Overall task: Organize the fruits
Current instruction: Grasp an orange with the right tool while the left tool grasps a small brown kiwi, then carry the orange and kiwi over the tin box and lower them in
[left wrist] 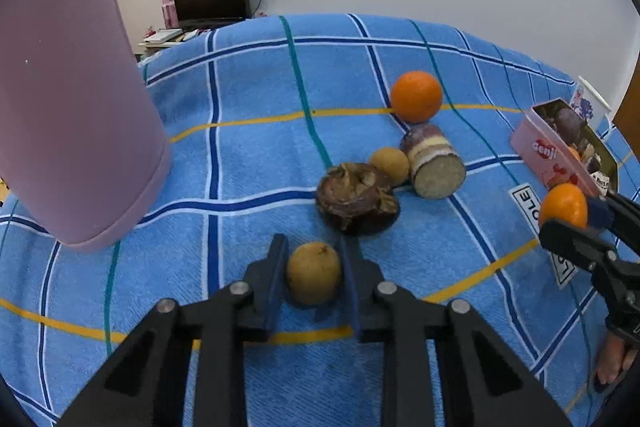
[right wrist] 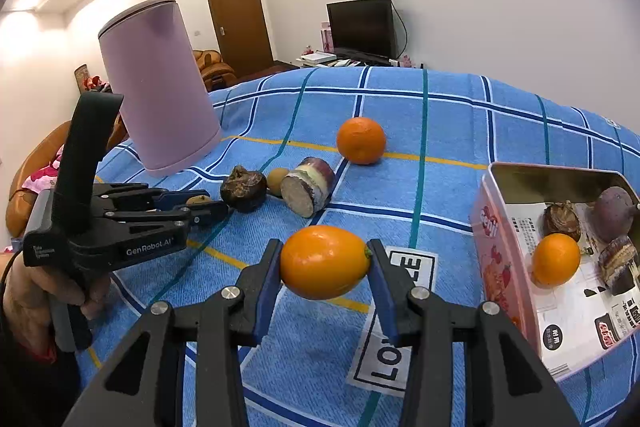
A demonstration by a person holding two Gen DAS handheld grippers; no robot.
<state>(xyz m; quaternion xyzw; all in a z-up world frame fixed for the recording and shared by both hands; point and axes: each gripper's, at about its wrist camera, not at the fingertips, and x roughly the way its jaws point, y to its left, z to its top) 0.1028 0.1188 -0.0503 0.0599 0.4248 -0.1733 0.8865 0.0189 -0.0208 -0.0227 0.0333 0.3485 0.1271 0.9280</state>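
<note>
Fingers of the left gripper (left wrist: 314, 277) are closed on a small tan fruit (left wrist: 314, 273) at the lower centre of the left view, one blue pad on each side of it, the fruit resting on the blue checked cloth (left wrist: 248, 163). Fingers of the right gripper (right wrist: 325, 263) are clamped on an oval orange fruit (right wrist: 325, 262) at the centre of the right view, held clear of the cloth by its two ends.

Just above the tan fruit sits a dark brown fruit (left wrist: 357, 203), close to the right finger; beyond it lie another tan fruit (left wrist: 390, 163), a cut purple piece (left wrist: 434, 167) and an orange (left wrist: 416, 102). The pink tin (right wrist: 500, 255) stands at the right edge of the right view, open, with fruit already inside. A tall pink cylinder (left wrist: 76, 107) fills the upper left.

To do this well, I would lift the tan fruit straight up before swinging it, so the finger does not knock the dark fruit. The orange fruit is gripped end to end, probably a slippery hold, so keep the squeeze steady, carry it over the tin's near wall and let go low inside, in the bare part beside the fruit there. Bring one hand to the tin at a time.
</note>
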